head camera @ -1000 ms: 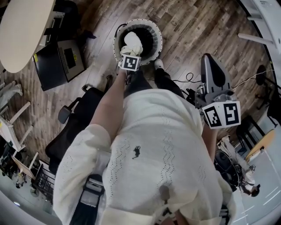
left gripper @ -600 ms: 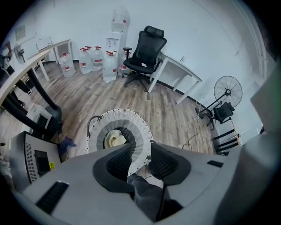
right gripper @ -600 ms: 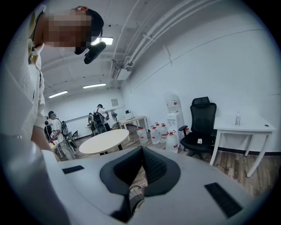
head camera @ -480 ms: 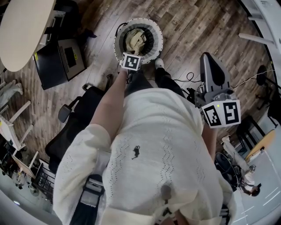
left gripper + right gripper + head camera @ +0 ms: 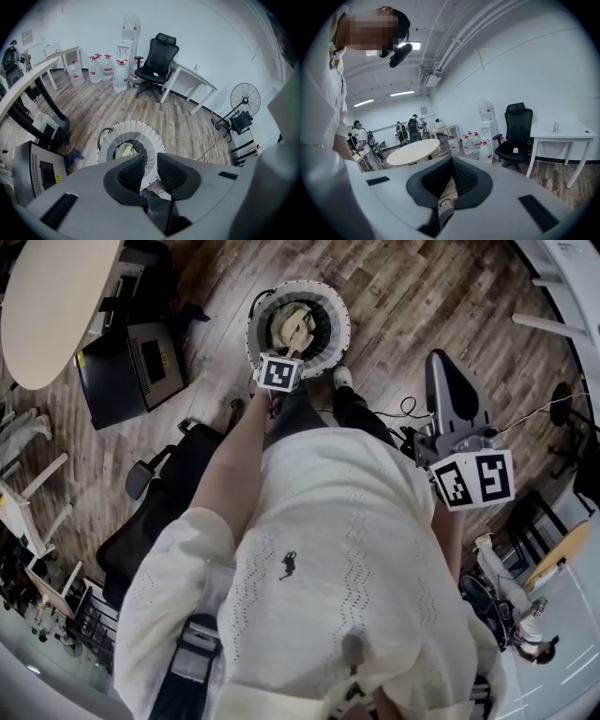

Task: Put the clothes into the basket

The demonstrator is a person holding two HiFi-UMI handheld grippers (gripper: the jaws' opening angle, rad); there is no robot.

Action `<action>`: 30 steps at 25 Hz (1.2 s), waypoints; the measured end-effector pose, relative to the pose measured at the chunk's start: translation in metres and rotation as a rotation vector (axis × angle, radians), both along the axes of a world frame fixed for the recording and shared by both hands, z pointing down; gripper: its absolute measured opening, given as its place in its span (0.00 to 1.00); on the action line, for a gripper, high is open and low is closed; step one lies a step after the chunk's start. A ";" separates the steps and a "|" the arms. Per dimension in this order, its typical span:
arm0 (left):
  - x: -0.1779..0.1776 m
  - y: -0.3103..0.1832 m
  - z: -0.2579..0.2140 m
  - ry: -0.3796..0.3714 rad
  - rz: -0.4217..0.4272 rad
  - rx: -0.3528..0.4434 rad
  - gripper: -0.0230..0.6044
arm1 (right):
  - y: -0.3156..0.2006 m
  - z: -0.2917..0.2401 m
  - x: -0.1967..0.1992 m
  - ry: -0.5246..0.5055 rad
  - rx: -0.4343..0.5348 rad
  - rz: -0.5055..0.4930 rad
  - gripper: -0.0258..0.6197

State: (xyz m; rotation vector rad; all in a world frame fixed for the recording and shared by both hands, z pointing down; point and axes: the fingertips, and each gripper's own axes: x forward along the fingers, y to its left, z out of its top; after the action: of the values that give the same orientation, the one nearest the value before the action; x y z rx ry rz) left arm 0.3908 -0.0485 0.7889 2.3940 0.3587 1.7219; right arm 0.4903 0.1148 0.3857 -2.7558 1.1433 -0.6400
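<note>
Since the cream clothes (image 5: 292, 326) already lie in the white basket (image 5: 342, 322) at top centre, my left gripper (image 5: 149, 163) hangs above it. Its jaws have just been narrowing on nothing and are slightly apart. At right, my right gripper (image 5: 451, 164) waits closed and empty. I can read no writing.

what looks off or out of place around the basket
Nothing spilled or tipped: the basket stands upright with a cream garment inside. One oddity: a small crumpled blue thing lies on the floor beside the basket, outside it; whether it is clothing I can't tell.
</note>
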 end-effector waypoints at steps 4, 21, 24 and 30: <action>0.004 0.003 -0.015 0.037 -0.020 -0.028 0.13 | -0.001 0.000 -0.004 0.000 0.006 -0.018 0.05; -0.002 0.021 -0.089 0.250 -0.043 0.008 0.07 | 0.011 0.000 -0.019 0.007 0.036 -0.113 0.05; 0.002 0.028 -0.116 0.322 -0.066 -0.002 0.07 | 0.014 -0.001 -0.020 0.006 0.042 -0.135 0.05; 0.003 0.034 -0.160 0.419 -0.134 0.000 0.07 | 0.015 0.000 -0.026 -0.001 0.057 -0.185 0.05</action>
State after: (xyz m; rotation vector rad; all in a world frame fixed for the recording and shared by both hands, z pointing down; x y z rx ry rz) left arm 0.3938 -0.0149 0.6285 2.6999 0.2427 1.1589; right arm 0.4646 0.1299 0.3856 -2.6235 1.4056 -0.6162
